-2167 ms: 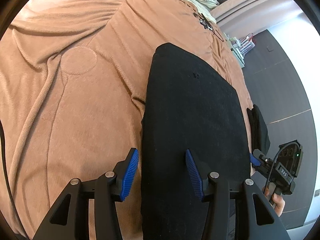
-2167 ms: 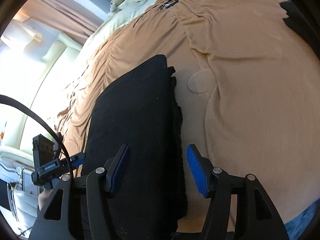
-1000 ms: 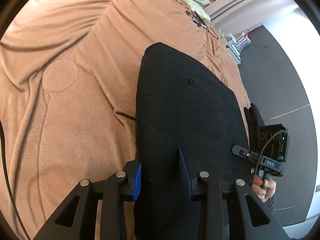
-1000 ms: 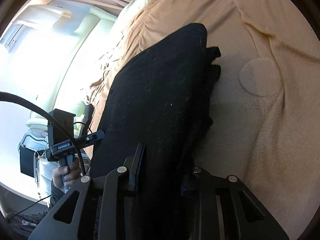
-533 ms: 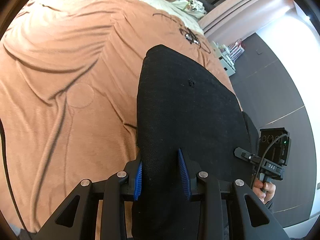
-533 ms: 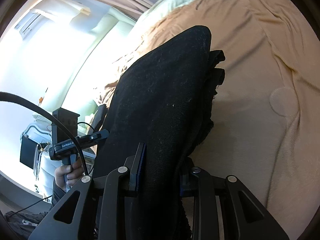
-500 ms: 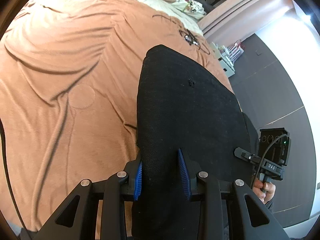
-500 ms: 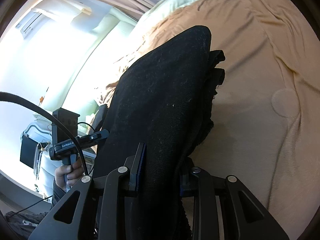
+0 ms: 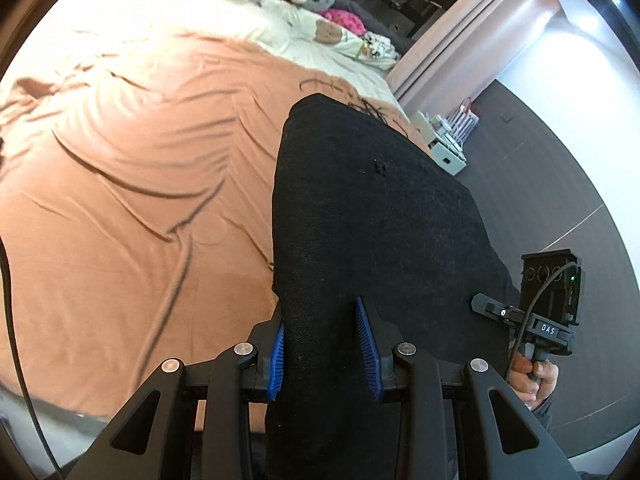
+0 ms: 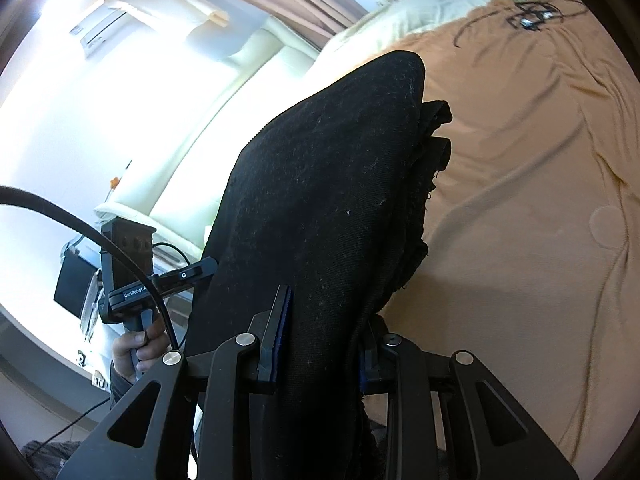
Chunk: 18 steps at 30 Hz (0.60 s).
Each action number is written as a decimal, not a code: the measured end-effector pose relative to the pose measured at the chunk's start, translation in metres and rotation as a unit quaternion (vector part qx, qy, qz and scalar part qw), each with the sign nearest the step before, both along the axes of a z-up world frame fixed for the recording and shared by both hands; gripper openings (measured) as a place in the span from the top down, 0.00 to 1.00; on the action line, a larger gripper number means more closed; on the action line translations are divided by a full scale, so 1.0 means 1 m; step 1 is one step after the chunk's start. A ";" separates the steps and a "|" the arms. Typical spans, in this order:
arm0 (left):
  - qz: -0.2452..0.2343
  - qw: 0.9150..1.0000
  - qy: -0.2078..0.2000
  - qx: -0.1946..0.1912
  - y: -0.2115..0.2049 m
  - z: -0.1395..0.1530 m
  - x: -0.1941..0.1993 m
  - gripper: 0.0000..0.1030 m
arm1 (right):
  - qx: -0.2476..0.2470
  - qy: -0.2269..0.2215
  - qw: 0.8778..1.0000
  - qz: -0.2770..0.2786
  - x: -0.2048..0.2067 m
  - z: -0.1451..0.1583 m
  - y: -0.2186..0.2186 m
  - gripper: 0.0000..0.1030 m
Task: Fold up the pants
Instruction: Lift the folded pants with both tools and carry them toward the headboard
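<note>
The black pants, folded into a thick slab, hang lifted above the tan blanket. My left gripper is shut on the near left edge of the pants, blue pads pressing the cloth from both sides. My right gripper is shut on the near right edge of the pants, whose layered hems show on the right side. The right gripper and the hand that holds it appear at the right of the left wrist view. The left gripper appears at the left of the right wrist view.
The blanket covers a bed with a cream pillow end and soft toys at the far side. A tangle of black cable lies on the blanket far ahead. Dark floor and a small box of items lie right of the bed.
Both grippers closed on the pants' near edge and then raised it off the blanket. The bed now looks farther below, and more of the room shows.
</note>
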State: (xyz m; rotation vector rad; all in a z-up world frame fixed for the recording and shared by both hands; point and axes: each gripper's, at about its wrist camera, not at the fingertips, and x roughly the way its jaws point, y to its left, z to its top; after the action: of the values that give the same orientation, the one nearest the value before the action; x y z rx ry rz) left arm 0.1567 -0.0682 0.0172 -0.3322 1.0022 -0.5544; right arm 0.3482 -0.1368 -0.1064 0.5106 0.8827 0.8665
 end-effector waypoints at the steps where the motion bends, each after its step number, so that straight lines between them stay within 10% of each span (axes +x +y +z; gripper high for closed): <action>1: 0.003 1.000 -0.007 0.004 0.004 0.007 -0.006 0.66 | 0.003 -0.005 1.000 0.003 -0.003 0.002 0.003 0.77; 18: 0.050 0.997 -0.051 -0.015 0.085 0.030 -0.032 0.66 | 0.003 -0.035 0.998 0.045 -0.004 0.008 0.012 0.77</action>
State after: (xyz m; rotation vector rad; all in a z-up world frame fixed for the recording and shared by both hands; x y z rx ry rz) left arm 0.1249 0.0169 0.0474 -0.3751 0.8750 -0.4915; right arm 0.3441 -0.1253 -0.0988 0.4448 0.8438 0.9634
